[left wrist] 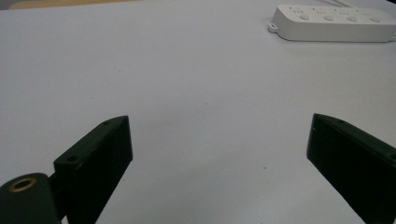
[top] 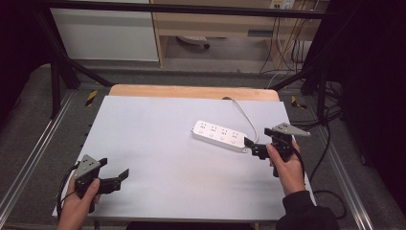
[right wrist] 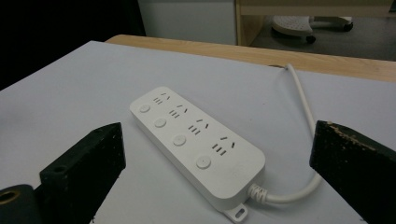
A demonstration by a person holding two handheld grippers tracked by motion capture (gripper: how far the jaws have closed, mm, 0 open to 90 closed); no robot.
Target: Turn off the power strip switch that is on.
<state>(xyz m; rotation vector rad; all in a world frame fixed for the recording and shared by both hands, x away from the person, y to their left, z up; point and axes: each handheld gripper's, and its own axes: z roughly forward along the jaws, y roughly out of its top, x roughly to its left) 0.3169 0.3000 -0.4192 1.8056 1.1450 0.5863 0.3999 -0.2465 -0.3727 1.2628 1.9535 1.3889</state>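
Observation:
A white power strip [top: 220, 135] with several sockets and round buttons lies right of the middle of the white tabletop [top: 158, 143]. Its white cable [top: 244, 112] curves back over the far edge. My right gripper [top: 258, 136] is held open just beyond the strip's cable end. In the right gripper view the power strip [right wrist: 196, 140] lies just ahead of my open right gripper [right wrist: 218, 135], and its cable [right wrist: 303, 102] loops to the right. My left gripper [top: 115, 168] is open at the near left corner, with nothing in it. In the left gripper view, my left gripper [left wrist: 219, 126] faces bare tabletop, with the power strip [left wrist: 334, 22] far off.
A wooden strip [top: 191, 91] edges the table's far side. Black frame bars [top: 62, 67] stand around the table. Beyond it are a pale cabinet [top: 105, 33] and a wooden shelf unit [top: 215, 26]. Loose cables [top: 330, 124] hang along the right side.

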